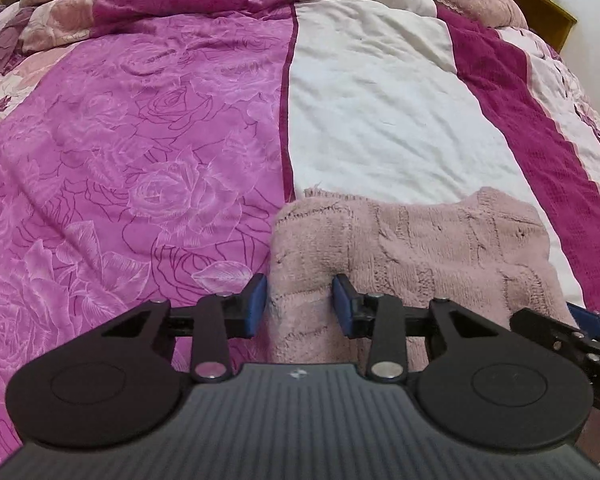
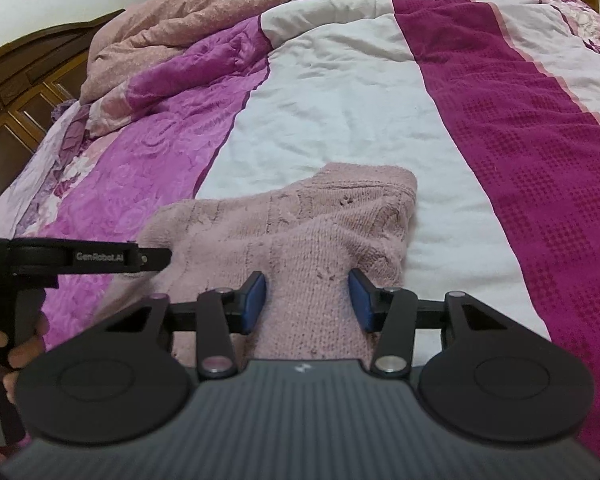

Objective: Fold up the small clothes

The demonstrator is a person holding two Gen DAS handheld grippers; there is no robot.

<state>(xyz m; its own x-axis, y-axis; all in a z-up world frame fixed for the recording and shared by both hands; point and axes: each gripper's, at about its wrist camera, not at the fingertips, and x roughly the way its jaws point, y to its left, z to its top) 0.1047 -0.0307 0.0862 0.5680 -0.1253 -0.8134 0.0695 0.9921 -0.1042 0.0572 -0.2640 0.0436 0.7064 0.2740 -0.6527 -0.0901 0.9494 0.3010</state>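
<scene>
A pale pink knitted garment (image 1: 440,240) lies partly folded on the bedspread's white panel (image 1: 380,112), near the bed's front edge. My left gripper (image 1: 299,304) is shut on a bunched fold at the garment's left end, the wool filling the gap between the blue pads (image 1: 256,308). In the right wrist view the same garment (image 2: 300,208) narrows into a strip that runs up between the blue pads (image 2: 360,304) of my right gripper (image 2: 308,300), which is shut on it. The garment's near edge is hidden under both gripper bodies.
The bedspread has a magenta rose-print panel (image 1: 120,160) on the left and a dark magenta stripe (image 2: 520,160) on the right. A crumpled pink duvet (image 2: 240,12) is heaped at the far end. A wooden headboard (image 2: 20,76) stands far left. A hand (image 2: 20,340) holds the left gripper's handle.
</scene>
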